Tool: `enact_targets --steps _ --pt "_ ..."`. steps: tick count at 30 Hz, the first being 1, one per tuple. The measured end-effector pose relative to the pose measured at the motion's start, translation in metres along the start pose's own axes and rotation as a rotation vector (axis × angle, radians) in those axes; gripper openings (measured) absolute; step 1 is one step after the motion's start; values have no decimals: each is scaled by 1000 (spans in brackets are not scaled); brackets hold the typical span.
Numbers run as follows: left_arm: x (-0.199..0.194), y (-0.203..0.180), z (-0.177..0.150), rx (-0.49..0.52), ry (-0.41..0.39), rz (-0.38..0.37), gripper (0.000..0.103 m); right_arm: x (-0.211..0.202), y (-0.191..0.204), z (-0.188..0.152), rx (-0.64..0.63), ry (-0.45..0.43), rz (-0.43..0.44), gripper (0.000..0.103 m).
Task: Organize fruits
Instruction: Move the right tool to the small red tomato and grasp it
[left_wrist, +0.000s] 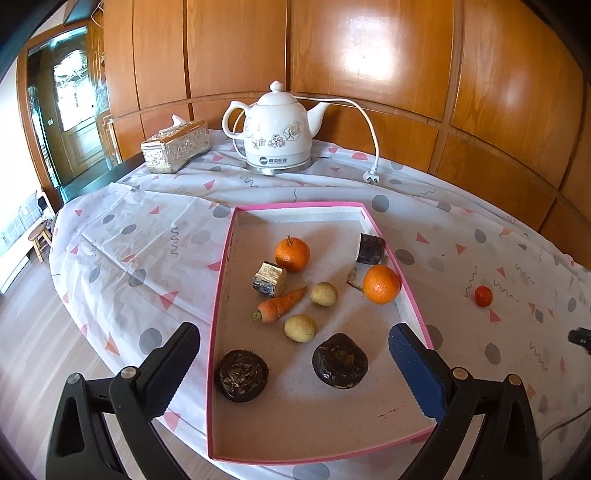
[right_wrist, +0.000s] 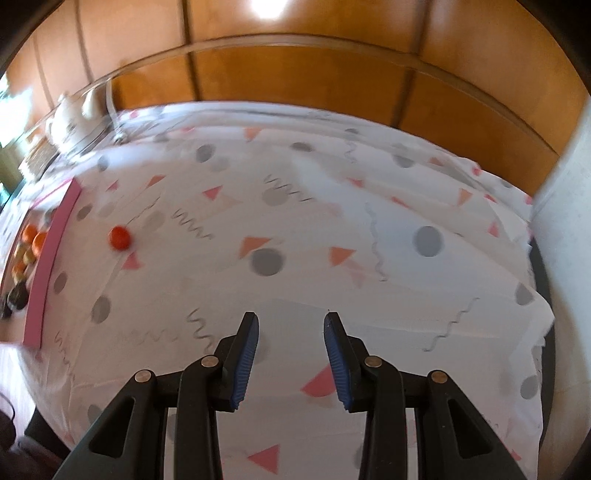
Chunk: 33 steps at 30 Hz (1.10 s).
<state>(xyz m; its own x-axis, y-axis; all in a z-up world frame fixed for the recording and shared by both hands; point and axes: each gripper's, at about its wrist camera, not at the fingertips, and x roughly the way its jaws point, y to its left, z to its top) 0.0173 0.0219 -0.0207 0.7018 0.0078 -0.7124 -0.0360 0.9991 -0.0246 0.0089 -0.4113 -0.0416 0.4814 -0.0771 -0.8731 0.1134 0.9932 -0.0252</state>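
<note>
Pink-rimmed tray (left_wrist: 221, 266) ahead of and between the wide-spread left gripper (left_wrist: 293, 345) fingers already holds two oranges, a carrot (left_wrist: 280, 304) and other pieces. One small red fruit (right_wrist: 120, 238) lies outside on the cloth, well ahead-left of the right gripper (right_wrist: 290, 332), whose fingers are moderately apart and empty. Judged: nearly done, that fruit remains.

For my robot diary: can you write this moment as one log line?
left claw: open over pink tray | right claw: open, empty | small red fruit: outside tray
</note>
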Motion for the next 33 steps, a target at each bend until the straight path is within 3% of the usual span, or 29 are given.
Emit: enact_targets --steps 10,20,28,30,33 --pt "-5 -2 -1 13 -11 -28 103 12 66 15 -119 38 118 37" --pt "-6 -2 -7 25 2 -53 103 42 135 52 -120 42 219 37" --pt "-5 6 -8 -19 13 -50 103 78 169 73 -141 77 170 37" --pt "-4 7 -8 -21 14 -43 103 87 176 75 -163 103 142 29" --pt "-4 11 -8 -33 15 -38 103 89 182 73 -188 88 105 28"
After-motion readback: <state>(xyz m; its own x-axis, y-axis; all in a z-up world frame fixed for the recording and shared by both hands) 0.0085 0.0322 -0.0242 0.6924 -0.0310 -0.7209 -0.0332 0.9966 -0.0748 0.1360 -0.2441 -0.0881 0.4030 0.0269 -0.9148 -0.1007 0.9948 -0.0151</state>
